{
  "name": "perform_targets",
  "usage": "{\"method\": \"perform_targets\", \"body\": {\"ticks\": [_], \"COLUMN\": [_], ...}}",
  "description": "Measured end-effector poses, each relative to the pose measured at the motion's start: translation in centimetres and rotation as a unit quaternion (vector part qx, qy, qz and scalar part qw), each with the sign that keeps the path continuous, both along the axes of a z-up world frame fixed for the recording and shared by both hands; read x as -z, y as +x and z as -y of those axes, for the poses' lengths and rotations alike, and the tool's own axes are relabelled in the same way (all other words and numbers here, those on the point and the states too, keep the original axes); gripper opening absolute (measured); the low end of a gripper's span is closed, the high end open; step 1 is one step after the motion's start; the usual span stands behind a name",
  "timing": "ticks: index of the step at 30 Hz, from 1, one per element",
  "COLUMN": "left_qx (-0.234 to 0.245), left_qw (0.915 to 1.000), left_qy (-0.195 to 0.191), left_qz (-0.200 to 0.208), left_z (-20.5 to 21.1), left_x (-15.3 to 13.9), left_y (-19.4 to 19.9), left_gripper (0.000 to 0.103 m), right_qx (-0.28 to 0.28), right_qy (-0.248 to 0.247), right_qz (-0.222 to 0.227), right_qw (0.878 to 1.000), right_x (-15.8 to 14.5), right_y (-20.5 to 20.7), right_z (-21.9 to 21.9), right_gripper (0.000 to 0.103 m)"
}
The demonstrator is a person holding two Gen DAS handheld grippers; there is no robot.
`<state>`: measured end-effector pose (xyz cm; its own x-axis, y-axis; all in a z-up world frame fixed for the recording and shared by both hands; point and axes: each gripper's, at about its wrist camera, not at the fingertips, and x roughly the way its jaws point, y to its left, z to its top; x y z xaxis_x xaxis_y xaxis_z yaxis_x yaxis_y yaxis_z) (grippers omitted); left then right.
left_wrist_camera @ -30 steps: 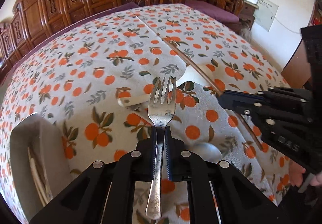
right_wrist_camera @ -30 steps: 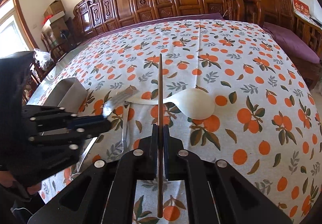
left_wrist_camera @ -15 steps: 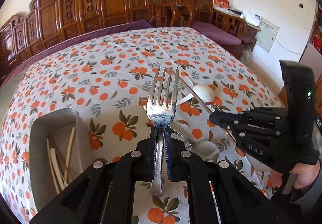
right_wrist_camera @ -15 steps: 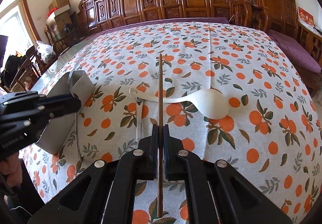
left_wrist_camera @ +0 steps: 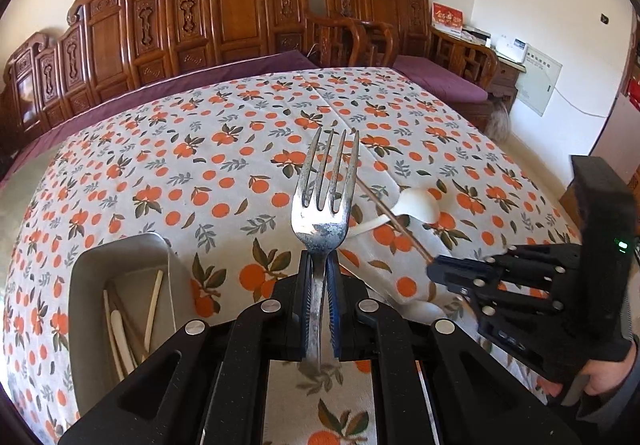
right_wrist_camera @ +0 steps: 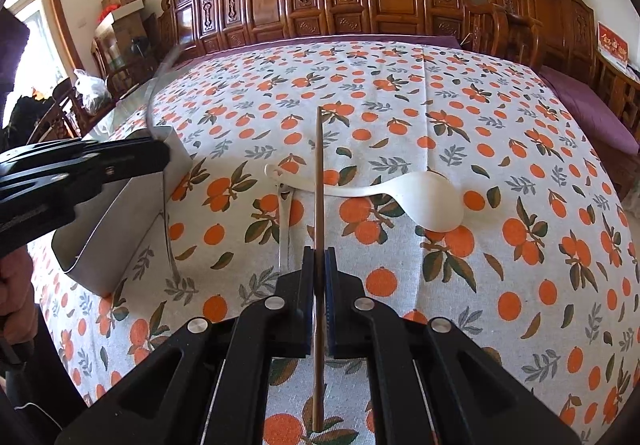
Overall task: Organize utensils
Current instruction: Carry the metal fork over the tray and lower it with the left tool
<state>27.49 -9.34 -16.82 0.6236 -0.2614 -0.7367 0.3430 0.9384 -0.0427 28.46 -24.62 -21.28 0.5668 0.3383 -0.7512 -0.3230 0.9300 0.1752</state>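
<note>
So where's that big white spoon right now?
The white spoon lies on the orange-print tablecloth, to the right of the metal tray, behind the chopstick held by the right claw.

Utensils on the tablecloth (right_wrist_camera: 480, 149), box at the left

The spoon (right_wrist_camera: 424, 197) lies right of the box (left_wrist_camera: 120, 285); sticks (left_wrist_camera: 152, 309) lie in the box.

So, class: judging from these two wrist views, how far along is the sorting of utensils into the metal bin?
Done: several pale sticks already lie in the metal bin. In hand: the left gripper is shut on a fork, and the right gripper is shut on a brown chopstick. Left: the white spoon and a metal utensil beside it lie on the tablecloth.
</note>
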Motion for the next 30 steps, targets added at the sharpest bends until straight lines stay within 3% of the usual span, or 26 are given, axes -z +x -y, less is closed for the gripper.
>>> {"method": "perform_targets", "body": {"ticks": [6, 10, 15, 27, 30], "left_qx": [-0.014, -0.031, -0.035, -0.026, -0.022], "left_qw": [0.9994, 0.9949, 0.9885, 0.9847, 0.9848], "left_qy": [0.022, 0.058, 0.09, 0.114, 0.111], "left_qz": [-0.021, -0.076, -0.116, -0.129, -0.132], "left_z": [0.2, 0.7, 0.9, 0.4, 0.2], "left_x": [2.0, 4.8, 7.3, 7.5, 7.5], "left_y": [2.2, 4.5, 5.5, 4.1, 3.8], "left_gripper": [0.006, 0.006, 0.006, 0.012, 0.007], "right_qx": [-0.001, -0.001, -0.002, -0.009, -0.009], "right_qy": [0.005, 0.01, 0.013, 0.014, 0.014], "right_qz": [0.002, 0.002, 0.001, 0.001, 0.001], "right_qw": [1.0, 1.0, 1.0, 1.0, 1.0], "right_x": [-0.1, -0.2, -0.2, -0.3, -0.3], "right_y": [0.1, 0.3, 0.4, 0.4, 0.4], "right_z": [0.3, 0.4, 0.5, 0.1, 0.1], "right_gripper": [0.006, 0.006, 0.006, 0.006, 0.006]}}
